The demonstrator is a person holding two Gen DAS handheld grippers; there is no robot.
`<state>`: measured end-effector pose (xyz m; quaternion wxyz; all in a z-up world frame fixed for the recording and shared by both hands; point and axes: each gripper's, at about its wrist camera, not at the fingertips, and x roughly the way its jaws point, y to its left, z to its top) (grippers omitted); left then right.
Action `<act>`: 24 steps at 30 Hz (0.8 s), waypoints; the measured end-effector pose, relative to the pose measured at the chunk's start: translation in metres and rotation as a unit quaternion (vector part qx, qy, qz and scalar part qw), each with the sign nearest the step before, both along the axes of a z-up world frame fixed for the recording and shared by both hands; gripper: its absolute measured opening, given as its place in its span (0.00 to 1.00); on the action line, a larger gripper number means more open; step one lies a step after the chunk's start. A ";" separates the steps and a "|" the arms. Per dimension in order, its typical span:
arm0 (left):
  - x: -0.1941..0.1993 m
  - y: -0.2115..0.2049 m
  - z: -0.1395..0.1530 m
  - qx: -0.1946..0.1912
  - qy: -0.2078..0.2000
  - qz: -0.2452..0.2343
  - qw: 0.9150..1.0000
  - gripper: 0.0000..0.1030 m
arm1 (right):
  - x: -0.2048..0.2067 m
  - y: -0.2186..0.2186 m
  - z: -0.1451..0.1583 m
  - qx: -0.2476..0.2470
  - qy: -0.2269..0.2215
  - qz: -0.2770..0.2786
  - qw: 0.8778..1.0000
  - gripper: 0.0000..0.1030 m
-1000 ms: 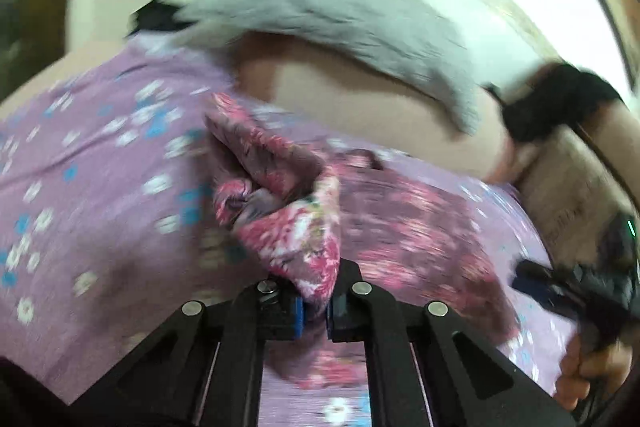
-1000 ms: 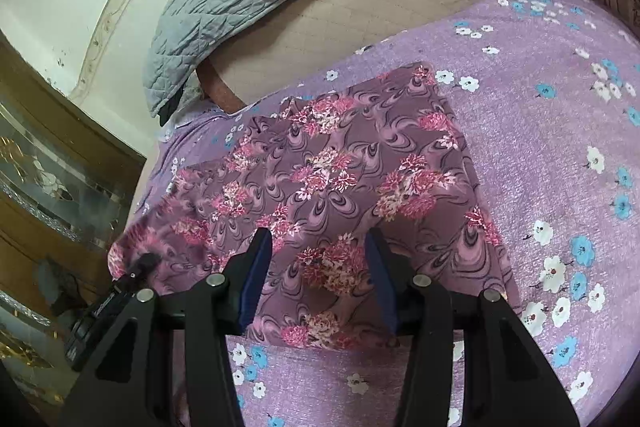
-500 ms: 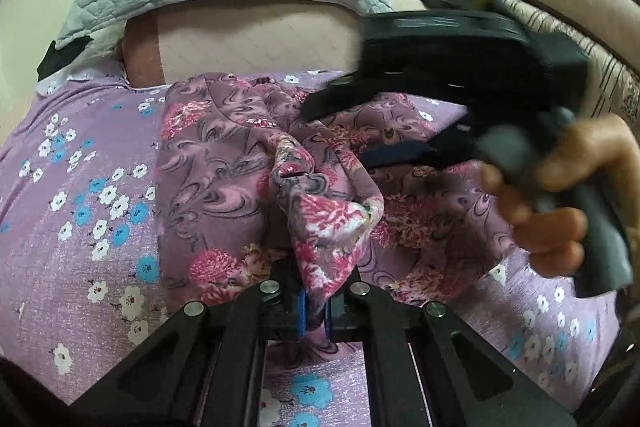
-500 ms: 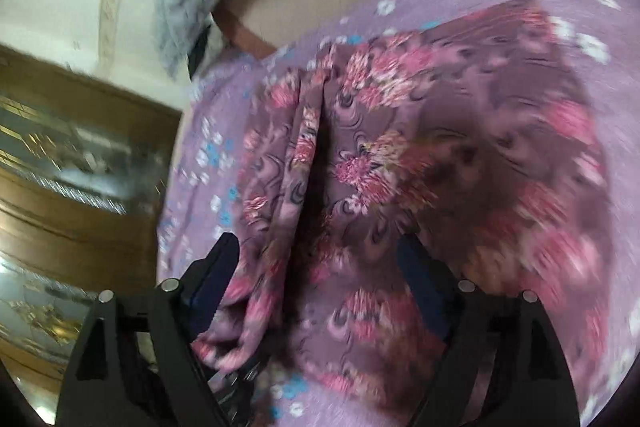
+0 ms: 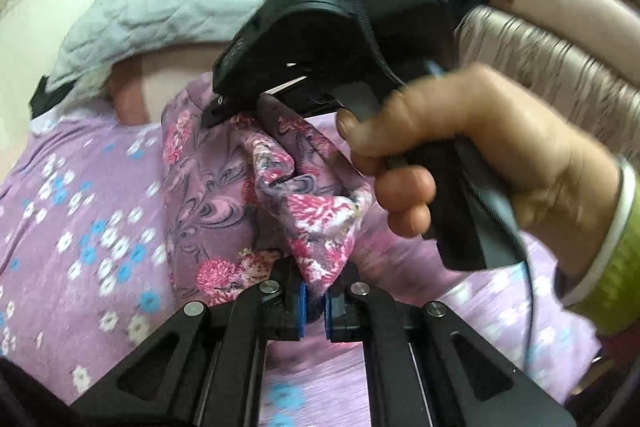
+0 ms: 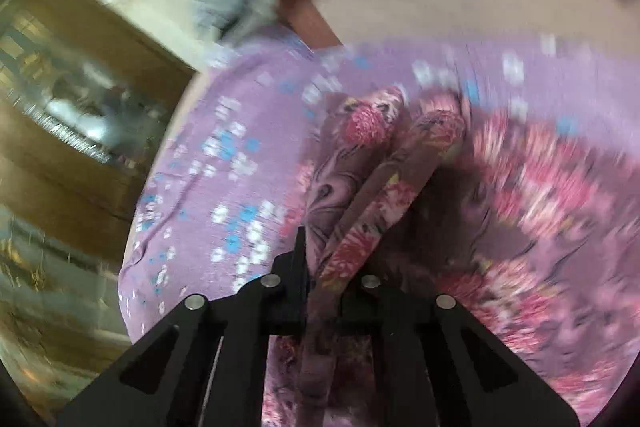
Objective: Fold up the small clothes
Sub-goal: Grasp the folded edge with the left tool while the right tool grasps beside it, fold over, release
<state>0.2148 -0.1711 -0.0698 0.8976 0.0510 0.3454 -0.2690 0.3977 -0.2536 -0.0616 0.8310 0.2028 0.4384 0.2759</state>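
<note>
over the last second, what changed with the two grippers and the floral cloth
The right gripper, open above the flat floral cloth a second ago, came down and shut on a raised fold. The left gripper stayed clamped on its bunched edge, the cloth drawn up between them. The purple bedsheet and grey pillow stayed put.

Likely home bedroom: flowered bedsheet [image 5: 80, 195], grey quilted pillow [image 5: 160, 15], wooden cabinet [image 6: 60, 115].

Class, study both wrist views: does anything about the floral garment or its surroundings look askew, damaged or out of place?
Nothing looks damaged or spilled. The floral garment is bunched into ridges rather than flat, because the left claw and right claw are each shut on a fold of it above the bedsheet. That fits folding in progress.
</note>
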 end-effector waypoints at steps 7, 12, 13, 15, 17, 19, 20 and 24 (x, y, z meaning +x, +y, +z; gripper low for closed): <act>0.003 -0.063 -0.007 -0.047 0.043 -0.065 0.996 0.04 | -0.030 -0.092 0.009 -0.026 -0.029 -0.060 0.997 0.10; 0.013 -0.091 -0.043 -0.042 0.097 -0.081 0.991 0.04 | -0.031 -0.130 -0.047 -0.018 0.027 -0.099 0.995 0.10; 0.014 -0.093 -0.046 -0.039 0.100 -0.081 0.991 0.04 | -0.032 -0.136 -0.053 -0.010 0.031 -0.101 0.994 0.10; 0.013 -0.098 -0.048 -0.039 0.101 -0.084 0.991 0.04 | -0.035 -0.145 -0.059 0.001 0.030 -0.105 0.994 0.10; 0.016 -0.099 -0.048 -0.044 0.099 -0.089 0.990 0.04 | -0.036 -0.148 -0.056 -0.009 0.021 -0.101 0.995 0.10; 0.023 -0.097 -0.053 -0.047 0.106 -0.094 0.989 0.04 | -0.037 -0.152 -0.054 -0.014 0.024 -0.102 0.994 0.10; 0.027 -0.098 -0.058 -0.044 0.115 -0.094 0.988 0.04 | -0.039 -0.155 -0.057 -0.020 0.032 -0.106 0.994 0.10; 0.037 -0.096 -0.079 -0.030 0.135 -0.092 0.986 0.06 | -0.039 -0.158 -0.074 -0.024 0.049 -0.124 0.991 0.16</act>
